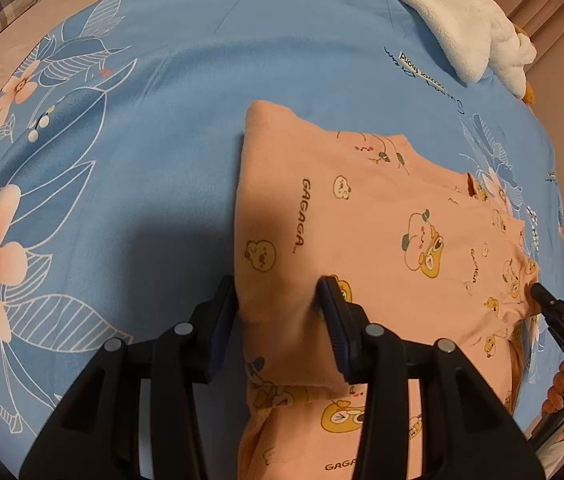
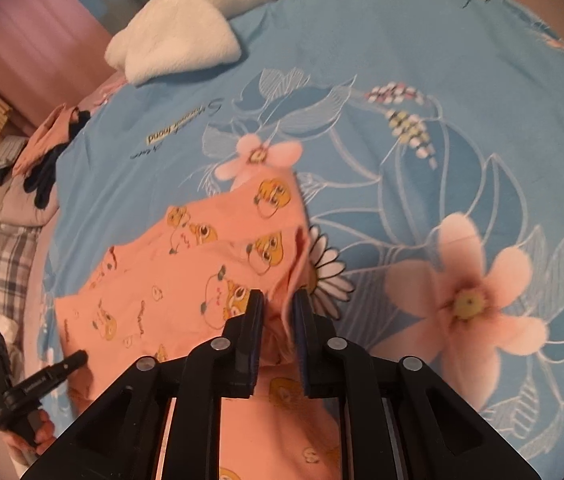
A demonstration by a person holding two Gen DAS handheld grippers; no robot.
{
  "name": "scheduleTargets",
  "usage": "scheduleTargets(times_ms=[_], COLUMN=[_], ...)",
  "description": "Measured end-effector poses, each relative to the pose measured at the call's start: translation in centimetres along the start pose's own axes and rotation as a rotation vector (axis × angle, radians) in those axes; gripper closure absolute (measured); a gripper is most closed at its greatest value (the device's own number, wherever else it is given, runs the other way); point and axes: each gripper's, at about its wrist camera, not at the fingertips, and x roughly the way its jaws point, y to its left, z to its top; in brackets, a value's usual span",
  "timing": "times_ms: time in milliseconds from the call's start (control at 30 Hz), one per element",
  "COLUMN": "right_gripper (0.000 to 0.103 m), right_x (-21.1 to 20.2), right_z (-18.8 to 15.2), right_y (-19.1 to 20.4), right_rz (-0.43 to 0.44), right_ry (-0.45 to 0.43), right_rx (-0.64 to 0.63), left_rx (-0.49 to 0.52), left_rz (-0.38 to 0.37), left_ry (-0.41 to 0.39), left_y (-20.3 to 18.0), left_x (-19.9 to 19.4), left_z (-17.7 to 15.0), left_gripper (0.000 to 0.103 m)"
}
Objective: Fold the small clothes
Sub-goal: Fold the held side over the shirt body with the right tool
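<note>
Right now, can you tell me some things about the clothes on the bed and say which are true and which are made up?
1. The peach garment has cartoon animals printed on it. True.
2. The bedspread is plain green. False: it is blue with pink flowers and leaf outlines.
3. The left gripper has a fold of the peach garment between its fingers. True.
4. The white fluffy cloth lies on top of the peach garment. False: it lies apart, near the far edge of the bed.
5. The right gripper is at an edge of the peach garment. True.
</note>
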Motion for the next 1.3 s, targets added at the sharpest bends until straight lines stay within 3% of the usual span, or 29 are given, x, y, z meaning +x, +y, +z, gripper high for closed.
scheduleTargets(times_ms=[100, 233, 300, 367, 433, 567, 800, 1033, 1200, 1300], right_gripper=[0.065, 0.062, 0.066, 0.092, 0.094, 0.094, 0.094, 0.094, 0.091, 0.091], right_x=[-0.1, 0.9, 1.3, 1.3, 0.5, -0.8, 2.2, 1.6, -0.5, -1.9], right_z=[-0.1, -0.8, -1.2, -1.4, -1.4, -1.4, -1.7, -1.6, -1.7, -2.0], right_y=[0.0, 0.4, 0.5, 0.6, 0.8, 1.0, 0.0, 0.5, 1.9, 3.5], right_rz=[0.024, 0.008, -0.006, -0.023, -0.031, -0.017, -0.08, -0.117, -0.19, -0.18], right_ry=[0.002, 0.026, 0.039, 0.036, 0.009, -0.03, 0.033, 0.023, -0.033, -0.067], right_rx=[0.003, -0.013, -0.014, -0.024, -0.039, -0.047, -0.032, -0.052, -0.096, -0.153], left_rx=[0.0, 0.003, -0.009, -0.008, -0.009, -0.007, 0.003, 0.028, 0.05, 0.054], left_rz=[0.002, 0.004, 0.016, 0.012, 0.008, 0.003, -0.001, 0.016, 0.046, 0.035], left_ry=[-0.002, -0.001, -0.001, -0.001, 0.0, 0.0, -0.001, -0.007, 0.009, -0.006], left_y=[-0.1, -0.2, -0.3, -0.3, -0.2, 0.0, 0.1, 0.1, 0.2, -0.3], left_x=[0.1, 0.1, 0.2, 0.2, 0.2, 0.1, 0.0, -0.8, -1.8, -3.2], left_z=[0.0, 0.0, 0.1, 0.1, 0.0, -0.2, -0.3, -1.5, -3.1, -3.6], left_gripper=[0.061, 0.06, 0.06, 0.06, 0.06, 0.06, 0.059, 0.059, 0.06, 0.062])
